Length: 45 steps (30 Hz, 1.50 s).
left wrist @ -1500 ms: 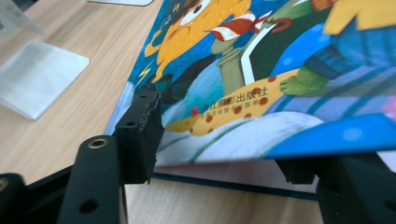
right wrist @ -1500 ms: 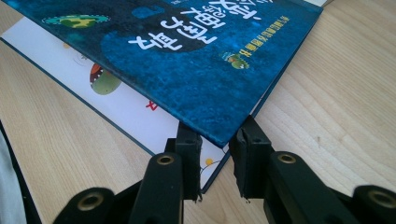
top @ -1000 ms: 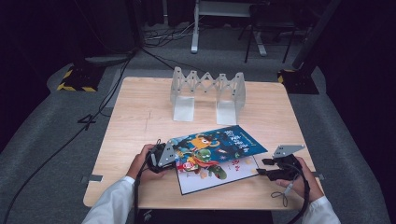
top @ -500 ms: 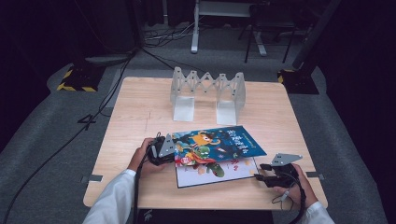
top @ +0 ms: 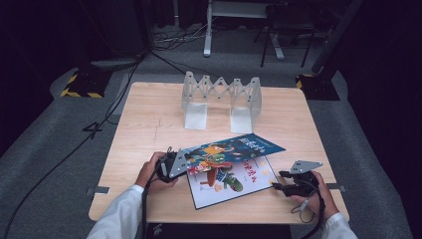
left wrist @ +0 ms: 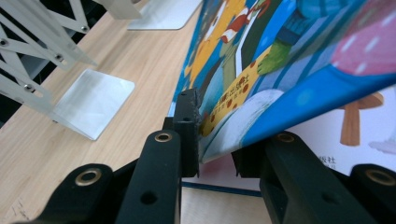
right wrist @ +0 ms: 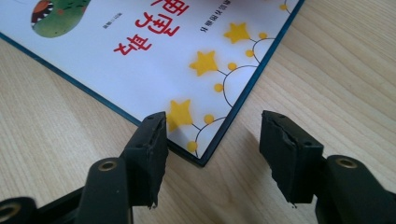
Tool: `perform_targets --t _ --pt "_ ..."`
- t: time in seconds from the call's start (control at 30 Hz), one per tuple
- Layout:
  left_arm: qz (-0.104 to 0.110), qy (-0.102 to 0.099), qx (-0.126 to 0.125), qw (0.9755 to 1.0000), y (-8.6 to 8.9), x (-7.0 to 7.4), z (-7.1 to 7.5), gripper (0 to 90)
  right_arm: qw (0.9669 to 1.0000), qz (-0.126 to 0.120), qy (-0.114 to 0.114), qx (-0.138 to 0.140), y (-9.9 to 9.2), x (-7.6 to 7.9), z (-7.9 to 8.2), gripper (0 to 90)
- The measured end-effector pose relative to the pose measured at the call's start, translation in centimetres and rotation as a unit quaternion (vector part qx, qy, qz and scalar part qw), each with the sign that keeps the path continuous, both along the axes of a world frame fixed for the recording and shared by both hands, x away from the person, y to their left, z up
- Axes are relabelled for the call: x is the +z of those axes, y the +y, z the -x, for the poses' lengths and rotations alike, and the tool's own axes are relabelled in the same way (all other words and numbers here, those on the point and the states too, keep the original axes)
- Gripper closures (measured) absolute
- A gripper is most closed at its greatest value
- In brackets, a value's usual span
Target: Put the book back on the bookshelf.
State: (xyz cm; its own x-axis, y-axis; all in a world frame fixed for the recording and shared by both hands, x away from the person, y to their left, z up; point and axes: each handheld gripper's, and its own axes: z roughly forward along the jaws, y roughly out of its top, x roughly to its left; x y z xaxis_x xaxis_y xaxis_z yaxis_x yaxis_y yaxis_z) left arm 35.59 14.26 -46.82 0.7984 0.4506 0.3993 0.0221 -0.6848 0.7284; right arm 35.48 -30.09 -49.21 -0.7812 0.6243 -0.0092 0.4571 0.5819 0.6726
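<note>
Two books on the bench
Left fingers [left wrist: 212, 140] have just closed on the top book's [top: 234, 149] edge; right fingers [right wrist: 212, 158] widening, straddling the lower book's [right wrist: 154, 51] corner.

The right gripper [right wrist: 212, 156] hovered low over the wooden table [right wrist: 336, 70], its 2 black jaws standing apart and just opening wider. The white book's [right wrist: 140, 51] starred corner lay between them, unpinched.

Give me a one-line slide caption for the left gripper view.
Left gripper clamps the edge of the blue picture book, lifted above the white book, metal book rack behind.
</note>
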Motion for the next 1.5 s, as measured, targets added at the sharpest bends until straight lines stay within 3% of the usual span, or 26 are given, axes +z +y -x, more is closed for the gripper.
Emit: perform_targets --t 0.1,0.17,0.33,0.47,0.57,0.7,0.87,0.97,1.03,1.07,1.13,1.17,1.2,1.23,1.27,1.3,1.37,1.5 --pt "-0.002 0.000 -0.007 1.0000 -0.1 0.1 0.8 73.8 1.0000 0.002 -0.002 -0.003 -0.1 0.0 0.0 44.4" --pt "0.001 0.004 -0.017 0.9999 -0.2 0.6 2.2 74.4 0.9997 0.004 -0.017 -0.017 -0.4 0.0 0.4 49.8" --pt "-0.005 0.002 -0.012 0.9999 -0.3 0.6 4.0 73.8 0.9994 0.008 -0.022 -0.027 -0.4 0.0 0.0 49.7" --pt "0.001 0.014 -0.004 0.9999 0.2 0.7 5.3 71.8 0.9992 0.009 -0.024 -0.031 0.3 0.0 -0.8 49.7" --pt "0.017 0.029 0.001 0.9994 0.7 0.8 5.7 70.7 0.9990 0.012 -0.025 -0.035 0.8 0.0 -1.6 47.0" --pt "0.018 0.026 0.006 0.9995 0.6 0.5 6.1 68.7 0.9982 0.005 -0.028 -0.052 1.3 -0.1 -2.6 47.3" --pt "-0.012 0.007 0.008 0.9999 -0.6 0.1 6.4 65.5 0.9962 0.016 -0.044 -0.074 2.4 -0.1 -4.5 49.7" --pt "-0.016 0.004 0.010 0.9998 -0.9 0.0 6.3 64.8 0.9946 0.021 -0.047 -0.091 2.7 0.1 -4.8 46.7" --pt "-0.013 0.006 0.014 0.9998 -1.1 -0.1 6.3 64.7 0.9953 -0.031 -0.042 -0.081 2.3 0.8 -4.2 43.7" --pt "-0.014 0.001 0.015 0.9998 -1.3 -0.2 6.3 64.7 0.9957 -0.045 -0.046 -0.067 2.2 1.8 -3.3 39.9" --pt "-0.014 -0.001 0.015 0.9998 -1.5 -0.2 6.4 64.7 0.9957 -0.054 -0.047 -0.060 2.2 2.2 -2.9 38.5" --pt "-0.018 0.000 0.016 0.9997 -1.7 -0.3 6.5 64.4 0.9922 -0.107 -0.052 -0.036 2.1 3.8 -1.7 35.5" --pt "-0.018 0.000 0.016 0.9997 -1.7 -0.3 6.5 64.1 0.9922 -0.107 -0.052 -0.036 2.1 3.8 -1.7 35.5" --pt "-0.020 -0.001 0.017 0.9997 -1.8 -0.3 6.5 63.7 0.9890 -0.137 -0.051 -0.024 2.2 5.1 -0.9 33.1" --pt "-0.021 -0.001 0.018 0.9996 -2.1 -0.4 6.5 63.7 0.9890 -0.137 -0.051 -0.024 2.2 5.1 -0.9 33.1" --pt "-0.025 -0.004 0.018 0.9995 -2.4 -0.5 6.6 63.3 0.9855 -0.162 -0.050 -0.011 2.5 6.4 -0.2 30.3" --pt "-0.027 -0.004 0.016 0.9995 -2.7 -0.5 6.6 62.5 0.9819 -0.185 -0.038 0.001 2.8 7.4 0.3 28.7" --pt "-0.031 -0.008 0.015 0.9994 -3.5 -0.7 6.5 61.8 0.9811 -0.192 -0.019 0.016 3.7 8.3 0.5 27.9"
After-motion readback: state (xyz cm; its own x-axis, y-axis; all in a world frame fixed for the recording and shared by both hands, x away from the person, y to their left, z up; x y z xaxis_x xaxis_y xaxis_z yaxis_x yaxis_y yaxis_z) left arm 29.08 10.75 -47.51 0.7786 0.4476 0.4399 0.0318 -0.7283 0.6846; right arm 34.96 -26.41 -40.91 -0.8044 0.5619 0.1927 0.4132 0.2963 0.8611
